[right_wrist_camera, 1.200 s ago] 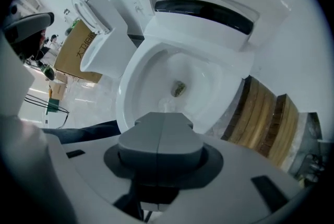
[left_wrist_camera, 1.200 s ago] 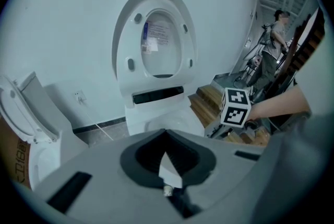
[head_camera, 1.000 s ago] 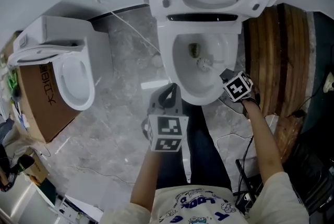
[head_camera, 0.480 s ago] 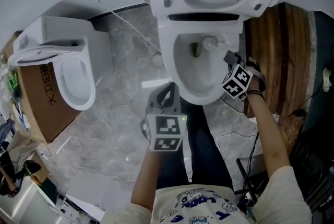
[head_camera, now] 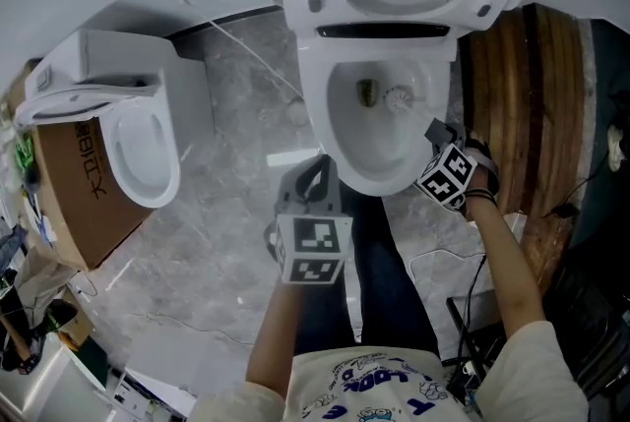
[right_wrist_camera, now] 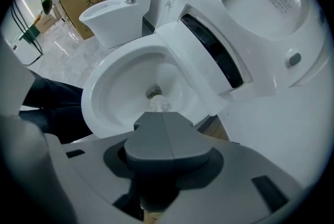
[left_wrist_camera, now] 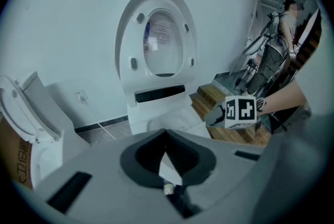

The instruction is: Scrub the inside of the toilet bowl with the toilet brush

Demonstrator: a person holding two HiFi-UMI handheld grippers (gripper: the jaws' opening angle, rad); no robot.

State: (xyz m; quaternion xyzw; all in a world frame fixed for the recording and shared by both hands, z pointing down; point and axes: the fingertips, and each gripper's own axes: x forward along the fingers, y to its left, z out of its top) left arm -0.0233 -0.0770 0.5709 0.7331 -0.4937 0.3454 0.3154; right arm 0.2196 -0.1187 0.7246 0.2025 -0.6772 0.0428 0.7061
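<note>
Right hand-held gripper (head_camera: 434, 131) is clamped on the brush (head_camera: 398, 98) handle, head low in the bowl (head_camera: 366, 184) beside the drain (head_camera: 367, 93). I judge it light, stiff, bristles springy; I'd hold mid-handle. Left hand-held gripper (head_camera: 317, 176) hangs closed, empty.

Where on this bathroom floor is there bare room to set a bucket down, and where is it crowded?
The grey floor between the small toilet and the big toilet, where the right gripper holds the brush, is bare save a thin cord. So is the patch beside the cardboard box. Crowded: by the wooden platform, where cables lie.
</note>
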